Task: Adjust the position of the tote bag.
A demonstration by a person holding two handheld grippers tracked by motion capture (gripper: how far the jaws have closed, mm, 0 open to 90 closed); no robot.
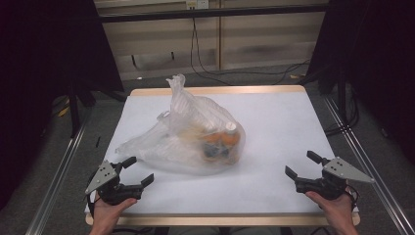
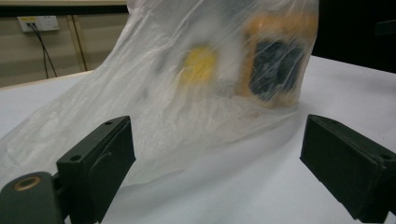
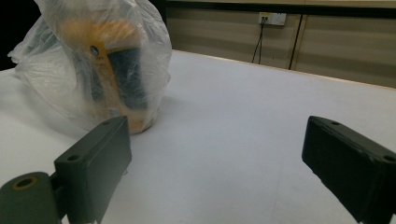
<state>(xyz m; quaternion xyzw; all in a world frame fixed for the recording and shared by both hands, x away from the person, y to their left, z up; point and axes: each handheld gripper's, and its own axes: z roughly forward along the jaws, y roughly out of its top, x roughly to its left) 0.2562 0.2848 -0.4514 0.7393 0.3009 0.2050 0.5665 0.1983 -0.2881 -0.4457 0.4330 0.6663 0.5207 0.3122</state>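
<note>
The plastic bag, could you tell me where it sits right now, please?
In the high view the plastic bag lies mid-table, slightly left of centre, nearer the left gripper than the right gripper.

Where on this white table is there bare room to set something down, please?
The widest free patch lies right of the translucent plastic bag, between it and the white table's right edge, ahead of the right gripper. A narrower strip runs along the near edge between both grippers. The left side is crowded: the bag's loose film spreads toward the left gripper.

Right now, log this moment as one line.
left gripper: open, empty | right gripper: open, empty | plastic bag: mid-table, untouched, orange items inside
</note>
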